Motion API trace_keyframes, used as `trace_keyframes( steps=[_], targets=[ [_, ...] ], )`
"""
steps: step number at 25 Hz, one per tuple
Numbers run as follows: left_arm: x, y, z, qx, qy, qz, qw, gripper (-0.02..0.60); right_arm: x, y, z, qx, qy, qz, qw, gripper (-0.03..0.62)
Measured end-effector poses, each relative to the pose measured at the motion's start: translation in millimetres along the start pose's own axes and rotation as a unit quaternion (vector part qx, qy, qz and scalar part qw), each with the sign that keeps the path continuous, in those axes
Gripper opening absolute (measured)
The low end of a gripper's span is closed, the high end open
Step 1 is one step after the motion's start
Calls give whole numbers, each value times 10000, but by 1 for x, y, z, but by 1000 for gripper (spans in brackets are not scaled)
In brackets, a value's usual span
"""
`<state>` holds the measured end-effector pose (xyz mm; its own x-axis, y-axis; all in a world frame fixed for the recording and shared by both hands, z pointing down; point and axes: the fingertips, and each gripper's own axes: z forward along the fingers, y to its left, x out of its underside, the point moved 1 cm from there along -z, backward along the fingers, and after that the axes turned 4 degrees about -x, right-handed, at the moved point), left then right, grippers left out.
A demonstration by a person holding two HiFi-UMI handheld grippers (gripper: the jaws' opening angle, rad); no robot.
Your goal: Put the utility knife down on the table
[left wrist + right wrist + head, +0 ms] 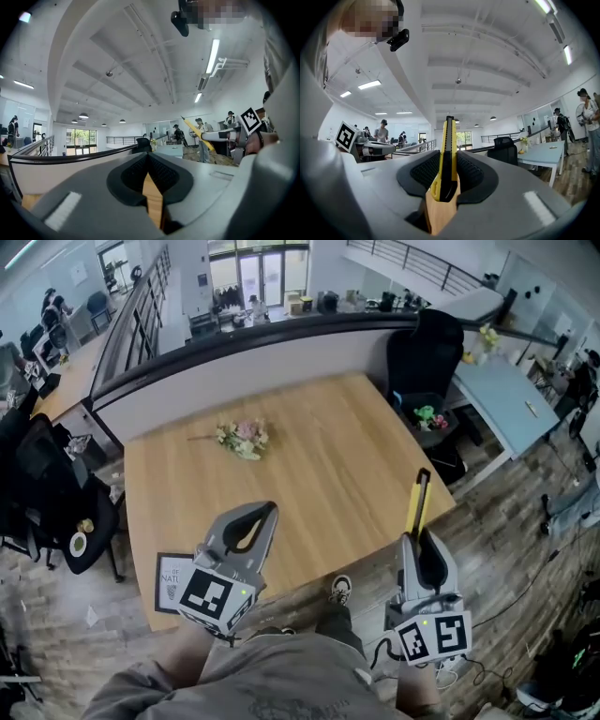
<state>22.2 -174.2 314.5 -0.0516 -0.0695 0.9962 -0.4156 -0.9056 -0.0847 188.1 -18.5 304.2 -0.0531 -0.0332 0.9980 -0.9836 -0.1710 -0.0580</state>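
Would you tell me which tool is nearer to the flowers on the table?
Left. The left tool is over the table, on the person's side of the flowers. The right tool, gripping the knife, is at the table's right edge, farther off.

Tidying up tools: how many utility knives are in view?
1. The utility knife is clamped in the right gripper; the left gripper holds none. Others could be hidden.
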Motion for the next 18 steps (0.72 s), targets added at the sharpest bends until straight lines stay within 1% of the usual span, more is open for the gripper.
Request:
trace_keyframes(
  steps=[4, 10, 15, 18],
  targets=[
    [4, 8, 36, -280, 86, -60, 9996, 2, 3, -29, 37, -298, 54, -25, 9995, 123],
    [-1, 12, 98, -768, 243, -32, 9967, 2, 0, -82, 95, -894, 190, -21, 9958, 123],
    [-4, 16, 151, -1238, 332, -12, 9918, 2, -5, -128, 140, -1379, 228, -133, 9901, 123],
    [-10, 13, 181, -1495, 281, -29, 9884, 2, -8, -153, 163, -1636, 247, -156, 9861, 123]
  ],
)
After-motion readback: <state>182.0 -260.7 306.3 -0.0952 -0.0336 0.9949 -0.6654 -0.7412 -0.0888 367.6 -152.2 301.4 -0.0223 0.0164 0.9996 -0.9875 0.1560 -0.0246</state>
